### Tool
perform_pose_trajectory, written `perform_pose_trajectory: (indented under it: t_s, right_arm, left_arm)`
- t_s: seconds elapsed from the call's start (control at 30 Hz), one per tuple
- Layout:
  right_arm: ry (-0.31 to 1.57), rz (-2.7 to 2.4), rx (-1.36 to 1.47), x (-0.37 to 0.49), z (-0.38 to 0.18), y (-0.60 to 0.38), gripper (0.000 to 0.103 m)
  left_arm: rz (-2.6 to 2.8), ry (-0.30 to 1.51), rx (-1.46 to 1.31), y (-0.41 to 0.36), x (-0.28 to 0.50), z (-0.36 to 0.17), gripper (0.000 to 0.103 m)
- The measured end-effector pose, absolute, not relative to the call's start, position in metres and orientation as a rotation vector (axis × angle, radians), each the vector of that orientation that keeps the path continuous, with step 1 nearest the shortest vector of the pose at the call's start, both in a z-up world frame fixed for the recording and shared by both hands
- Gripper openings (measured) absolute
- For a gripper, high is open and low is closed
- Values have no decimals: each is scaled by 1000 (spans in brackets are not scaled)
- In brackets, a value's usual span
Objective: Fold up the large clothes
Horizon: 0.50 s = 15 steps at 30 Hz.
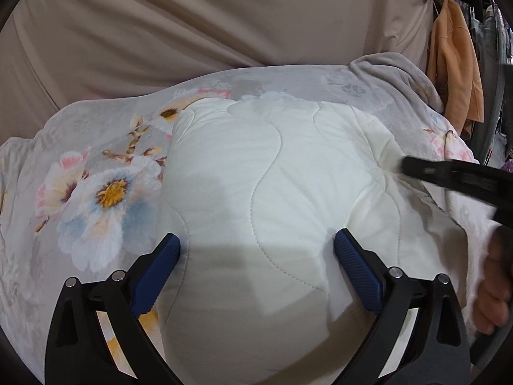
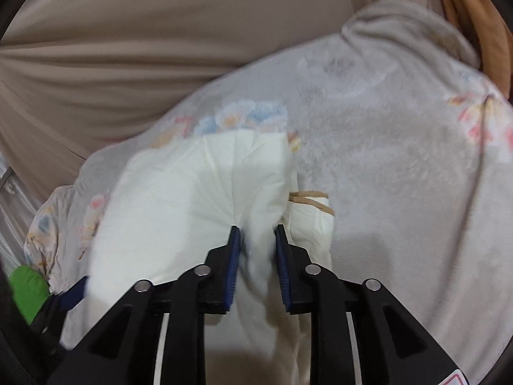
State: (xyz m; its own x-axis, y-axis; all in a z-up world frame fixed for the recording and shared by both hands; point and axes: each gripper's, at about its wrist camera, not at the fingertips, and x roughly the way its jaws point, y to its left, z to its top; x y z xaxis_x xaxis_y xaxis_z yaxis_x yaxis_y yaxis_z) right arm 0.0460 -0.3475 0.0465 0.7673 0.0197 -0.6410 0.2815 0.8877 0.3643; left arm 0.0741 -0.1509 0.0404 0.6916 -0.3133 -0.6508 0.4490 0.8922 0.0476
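Observation:
A white quilted garment point(image 1: 272, 173) lies folded on a grey floral blanket point(image 1: 96, 173). My left gripper point(image 1: 256, 243) is open, its blue pads point(image 1: 170, 250) spread on either side of the garment's near part, resting on or just above it. My right gripper point(image 2: 256, 234) is shut on a bunched fold of the white garment point(image 2: 198, 192) at its right edge. It shows blurred in the left wrist view point(image 1: 449, 176) as a black arm at the right. A tan-trimmed piece of the garment point(image 2: 311, 199) sticks out beside the right finger.
The floral blanket point(image 2: 400, 160) covers the bed. A beige sheet point(image 1: 192, 25) hangs behind it. An orange cloth point(image 1: 455, 64) hangs at the far right. A green object point(image 2: 27, 285) sits at the lower left in the right wrist view.

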Motion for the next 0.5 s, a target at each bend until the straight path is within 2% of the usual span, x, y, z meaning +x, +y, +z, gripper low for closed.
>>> perform_pose_trajectory:
  t_s: [0.17, 0.33, 0.5]
  right_arm:
    - [688, -89, 263, -17, 74, -300, 16]
    - [833, -111, 193, -19, 22, -283, 8]
    - [826, -103, 237, -16, 11, -286, 7]
  left_arm:
    - [-419, 682, 212, -153, 71, 41, 95]
    - [-424, 683, 224, -155, 65, 42, 95]
    - [-419, 691, 236, -151, 56, 41, 95]
